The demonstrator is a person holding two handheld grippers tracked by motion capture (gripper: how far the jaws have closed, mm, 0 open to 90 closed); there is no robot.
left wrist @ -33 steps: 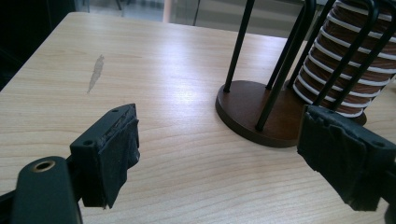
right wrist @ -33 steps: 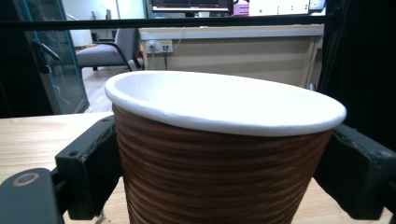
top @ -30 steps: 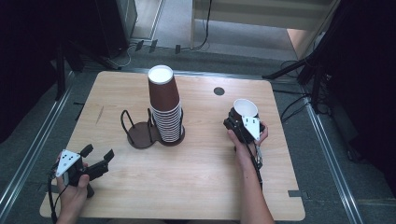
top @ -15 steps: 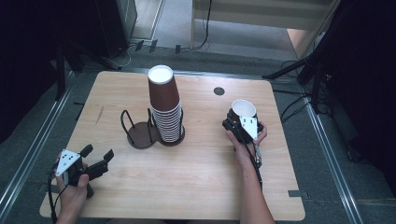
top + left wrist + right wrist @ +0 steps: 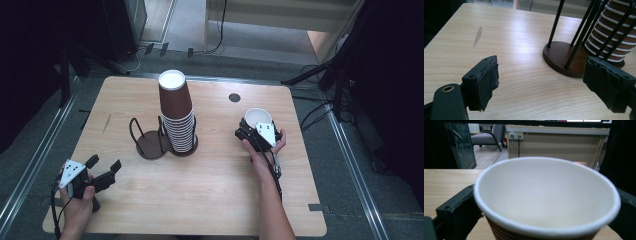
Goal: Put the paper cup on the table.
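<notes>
One paper cup (image 5: 258,119) sits upright – clamped inside right tool (image 5: 252,131).

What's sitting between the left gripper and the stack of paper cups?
The empty half of the dark wire cup holder stands between the left gripper and the stack of paper cups; otherwise only bare table. The high view and left gripper view show it.

cup base (image 5: 506,232): cut off by the bottom edge in my right gripper view, so i can't see where it ends.
right gripper pads: hidden behind the cup wall; contact itself is out of my sight.
cup stack (image 5: 614,32): top cropped in the left gripper view.
holder base (image 5: 564,56): far side hidden behind the left gripper's pad (image 5: 609,85).
</notes>
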